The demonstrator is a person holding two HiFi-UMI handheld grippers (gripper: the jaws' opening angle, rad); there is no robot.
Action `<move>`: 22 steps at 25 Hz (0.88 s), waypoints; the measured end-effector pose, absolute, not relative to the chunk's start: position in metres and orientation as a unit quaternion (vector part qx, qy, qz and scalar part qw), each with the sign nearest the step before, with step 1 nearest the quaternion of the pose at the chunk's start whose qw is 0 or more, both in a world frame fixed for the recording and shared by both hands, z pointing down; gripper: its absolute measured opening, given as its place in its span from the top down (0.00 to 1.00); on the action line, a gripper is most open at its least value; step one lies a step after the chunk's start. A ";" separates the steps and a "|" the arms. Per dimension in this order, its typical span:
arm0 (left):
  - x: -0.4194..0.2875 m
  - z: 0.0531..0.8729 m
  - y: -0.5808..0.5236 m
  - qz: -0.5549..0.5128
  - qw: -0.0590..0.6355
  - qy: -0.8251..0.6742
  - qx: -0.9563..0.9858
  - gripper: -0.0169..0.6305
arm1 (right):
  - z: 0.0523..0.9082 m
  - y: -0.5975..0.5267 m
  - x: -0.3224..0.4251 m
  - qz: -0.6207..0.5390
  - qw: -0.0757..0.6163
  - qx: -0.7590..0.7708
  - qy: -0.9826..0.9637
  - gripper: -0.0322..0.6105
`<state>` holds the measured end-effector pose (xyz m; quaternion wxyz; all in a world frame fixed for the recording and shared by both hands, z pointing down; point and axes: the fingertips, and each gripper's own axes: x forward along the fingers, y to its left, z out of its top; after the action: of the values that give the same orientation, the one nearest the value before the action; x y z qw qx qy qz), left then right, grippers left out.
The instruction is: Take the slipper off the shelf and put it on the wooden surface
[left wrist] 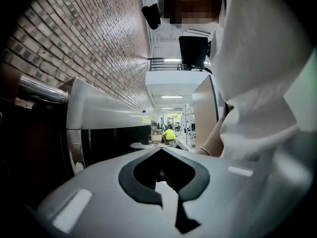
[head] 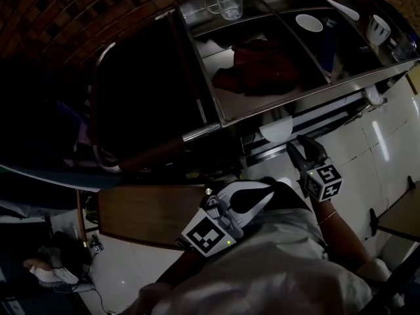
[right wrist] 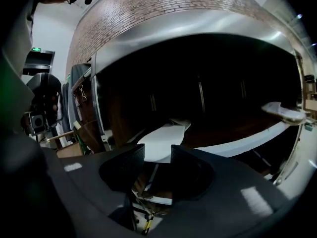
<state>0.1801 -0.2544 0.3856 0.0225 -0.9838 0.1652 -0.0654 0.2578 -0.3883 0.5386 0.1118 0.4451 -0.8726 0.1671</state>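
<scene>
While the dark right gripper [right wrist: 157, 155] stands released, its finely textured pads parted and pressing on nothing, the pale, flat, round-edged slipper [right wrist: 166, 138] lies just ahead of its tips on a dark shelf [right wrist: 228, 128] under a curved, brushed-steel top [right wrist: 198, 26]. To its left, the glossy white left gripper [left wrist: 161, 148] is clenched, tips meeting over an empty diamond-shaped gap. Further left of that gripper sits the smooth brown wooden surface [head: 151, 212], and a rough brick wall [left wrist: 89, 48] rises beyond the steel
</scene>
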 end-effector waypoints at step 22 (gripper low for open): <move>0.183 0.432 -0.287 -0.085 0.008 0.194 -0.977 0.99 | 0.572 -0.427 0.246 0.337 -0.027 0.426 -0.839 0.76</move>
<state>0.1830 -0.2869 0.4319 0.0085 -0.9772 0.1945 -0.0846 0.2458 -0.4269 0.5720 -0.0275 0.4265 -0.8388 0.3373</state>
